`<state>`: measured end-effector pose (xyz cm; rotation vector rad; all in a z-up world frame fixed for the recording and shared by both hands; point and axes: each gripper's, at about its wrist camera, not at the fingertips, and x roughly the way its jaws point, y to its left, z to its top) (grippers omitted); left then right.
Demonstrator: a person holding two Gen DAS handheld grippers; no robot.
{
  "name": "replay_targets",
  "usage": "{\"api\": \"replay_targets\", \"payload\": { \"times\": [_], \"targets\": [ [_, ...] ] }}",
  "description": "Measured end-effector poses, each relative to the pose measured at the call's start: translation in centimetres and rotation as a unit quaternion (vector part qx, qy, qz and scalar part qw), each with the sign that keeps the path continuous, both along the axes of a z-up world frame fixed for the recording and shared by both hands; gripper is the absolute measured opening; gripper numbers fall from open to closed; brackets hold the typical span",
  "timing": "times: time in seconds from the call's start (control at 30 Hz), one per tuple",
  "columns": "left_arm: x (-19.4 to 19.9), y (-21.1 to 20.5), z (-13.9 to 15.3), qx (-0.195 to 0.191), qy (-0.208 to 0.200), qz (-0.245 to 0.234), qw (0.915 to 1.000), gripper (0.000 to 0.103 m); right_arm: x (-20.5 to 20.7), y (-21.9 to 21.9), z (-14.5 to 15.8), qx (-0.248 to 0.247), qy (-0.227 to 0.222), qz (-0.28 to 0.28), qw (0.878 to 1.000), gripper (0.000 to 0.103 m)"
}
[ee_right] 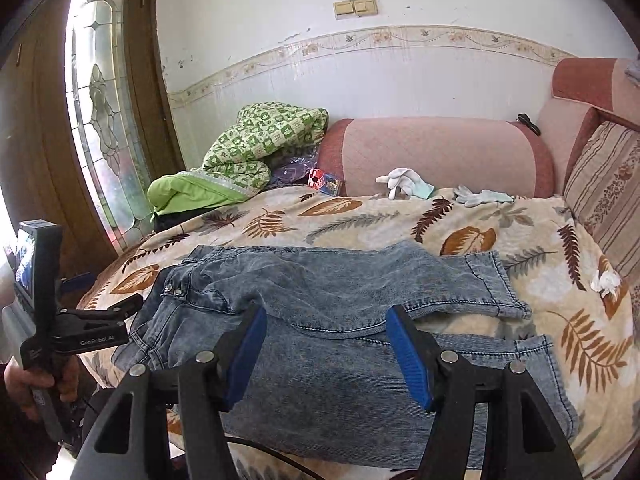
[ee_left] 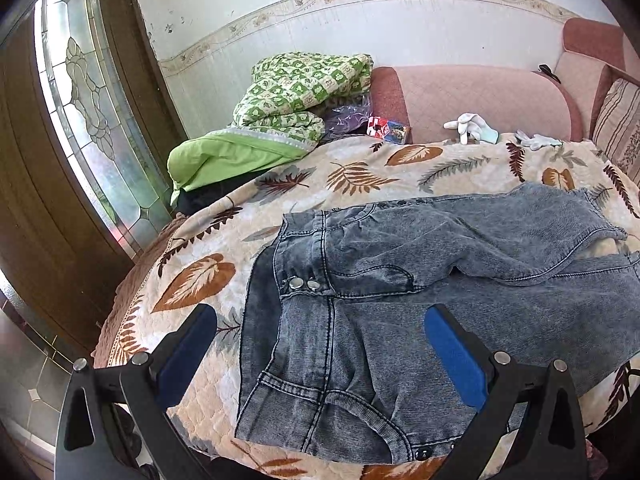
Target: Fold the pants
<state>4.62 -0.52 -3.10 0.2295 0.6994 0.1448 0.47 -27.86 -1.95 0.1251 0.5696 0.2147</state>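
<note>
The pants point(ee_right: 340, 320), a pair of washed grey-blue jeans, are lying spread across the leaf-patterned blanket point(ee_right: 360, 216) on the sofa point(ee_right: 432, 152), with the waistband and its metal snaps point(ee_left: 302, 282) sitting toward nine o'clock and the two legs running out toward three o'clock. In the right wrist view the farther leg is lying slightly askew over the nearer one, leaving a gap of blanket showing between the hems at about three o'clock, so the legs are not yet lining up neatly. The left gripper point(ee_left: 320, 354) is hovering above the waist end with its blue pads standing wide apart and nothing between them. The right gripper point(ee_right: 326, 350) is likewise hanging released over the thighs, gripping no cloth. Judging from this, the garment is at most loosely laid leg beside leg, and the real folding is still waiting: bringing one leg squarely onto the other, smoothing the wrinkles near the seat, then doubling hems toward waistband. Two white gloves point(ee_right: 404, 182) are resting at twelve o'clock, well apart from the jeans, and a green quilt point(ee_right: 256, 140) is piled at eleven o'clock.
</note>
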Motion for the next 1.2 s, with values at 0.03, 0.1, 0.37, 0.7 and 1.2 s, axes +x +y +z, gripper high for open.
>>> {"api": "replay_targets", "payload": {
  "times": [0.03,0.1,0.37,0.7,1.2],
  "targets": [
    [0.2,0.0,-0.1,-0.003,0.004,-0.003,1.0,0.103,0.2,0.2,-0.2,0.002,0.002,-0.004,1.0,0.066],
    [1.1,0.5,-0.4,-0.017,0.023,-0.012,0.9995,0.103,1.0,-0.2,-0.6,0.004,0.011,-0.015,1.0,0.066],
    [10.8,7.1,-1.1,-0.057,0.083,0.026,0.9946,0.103,9.6,-8.7,-1.6,0.057,0.085,-0.084,0.991,0.066],
    [21.8,14.3,-4.1,-0.118,0.165,0.074,0.9764,0.103,22.3,-19.0,-6.9,0.123,0.2,-0.171,0.957,0.066],
    [29.2,17.1,-8.5,-0.178,0.231,0.092,0.9521,0.089,30.9,-20.5,-16.0,0.062,0.282,-0.217,0.932,0.069]
  ]
}}
